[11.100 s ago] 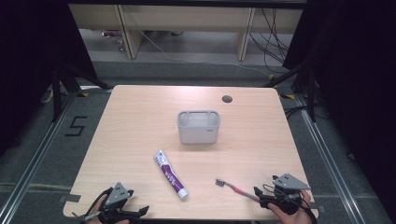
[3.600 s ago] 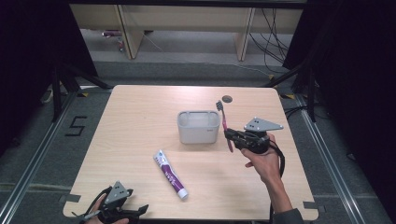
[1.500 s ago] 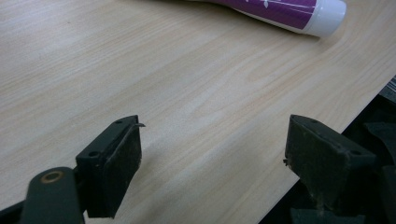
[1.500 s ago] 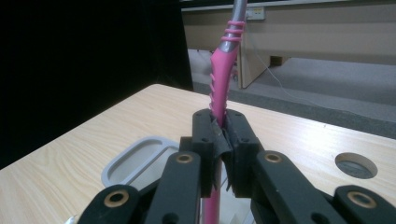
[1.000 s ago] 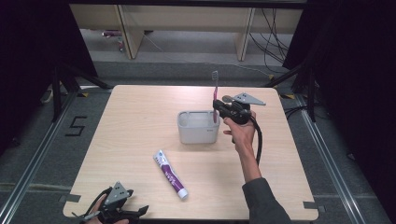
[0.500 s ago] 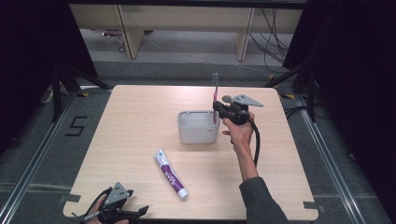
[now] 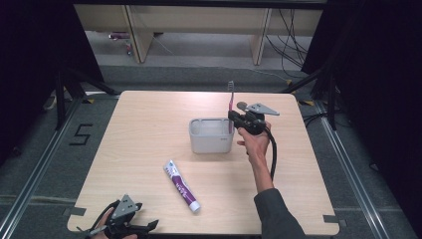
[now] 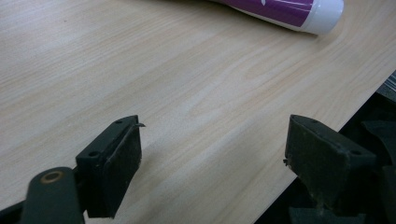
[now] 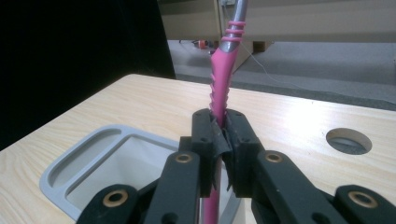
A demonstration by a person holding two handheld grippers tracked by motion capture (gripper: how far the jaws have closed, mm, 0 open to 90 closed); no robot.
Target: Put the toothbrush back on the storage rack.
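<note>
At the tabletop's near left corner, your left gripper rests, fingers spread wide and empty.
Toward the far right, your right gripper clamps the pink toothbrush upright over the grey holder's right end.

The pink-handled toothbrush loses its bristle head past the right gripper view's 12 o'clock edge; its lower end is hidden behind the right tool. The purple-and-white toothpaste tube is cropped at 12 o'clock in the left gripper view.
</note>
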